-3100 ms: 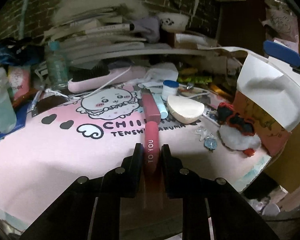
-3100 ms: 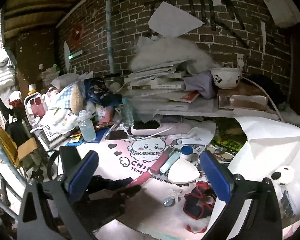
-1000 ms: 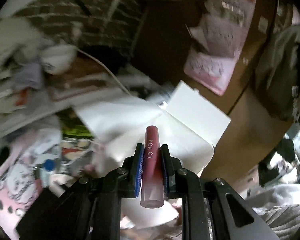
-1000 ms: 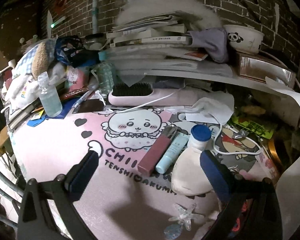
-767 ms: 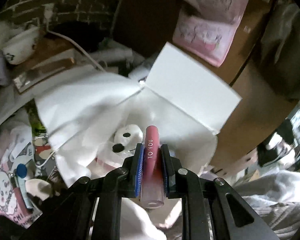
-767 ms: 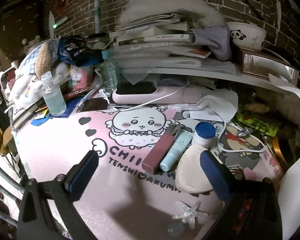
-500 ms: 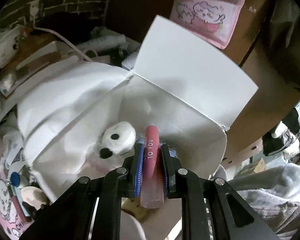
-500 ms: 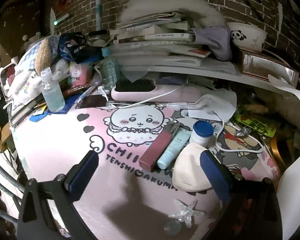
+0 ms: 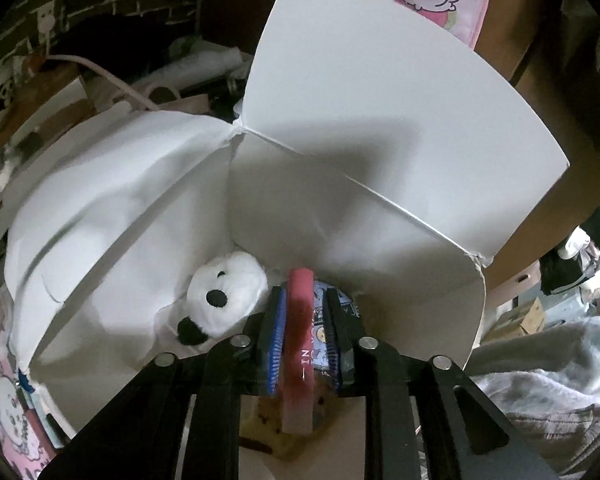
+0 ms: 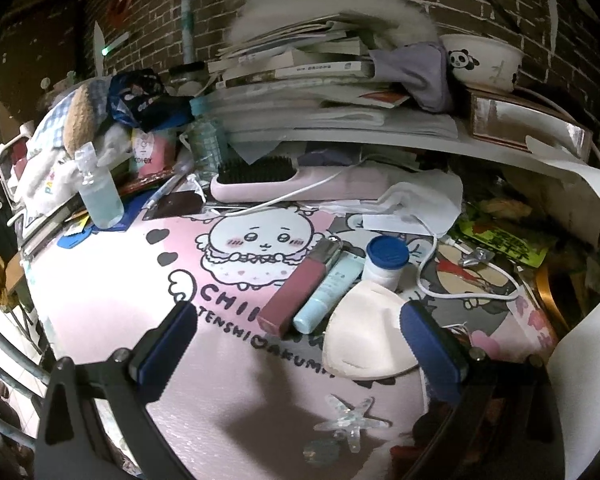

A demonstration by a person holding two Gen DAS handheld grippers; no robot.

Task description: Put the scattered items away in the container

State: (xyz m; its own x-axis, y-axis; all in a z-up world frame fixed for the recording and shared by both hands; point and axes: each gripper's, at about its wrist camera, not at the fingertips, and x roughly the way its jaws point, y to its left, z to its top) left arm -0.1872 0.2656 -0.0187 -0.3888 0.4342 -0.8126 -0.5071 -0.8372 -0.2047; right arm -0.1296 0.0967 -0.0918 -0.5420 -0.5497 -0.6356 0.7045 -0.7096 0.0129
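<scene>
An open white cardboard box (image 9: 340,208) with its flaps raised is seen from above in the left wrist view. Inside it lie a white plush toy with black eye and nose patches (image 9: 224,296), a flat blue printed packet (image 9: 320,320) and, lower down, something brownish that cannot be made out.

The left tool (image 9: 306,336) is held over the box opening, its blue-padded jaws narrowly set with a pink lip-gloss tube (image 9: 299,336) between them. The tube is blurred, and a slight gap shows on its right side, so whether it is clamped cannot be told. White lettering runs along the tube but cannot be read here.

The right tool (image 10: 296,344) is spread wide and empty above a pink printed mat (image 10: 112,292) on the counter. On the mat, between the jaws as seen, lie a dark-rose lipstick tube with a silver cap (image 10: 300,288), a pale blue tube (image 10: 328,294) just beside it, a white jar with a blue lid (image 10: 384,264), a white moulded face mask (image 10: 366,330) and a clear star-shaped hair clip (image 10: 350,420). The mat carries a cartoon figure and the partly covered words "CHII" and "TENSHI AKUMA". A pink hairbrush (image 10: 284,186) lies behind the mat.
</scene>
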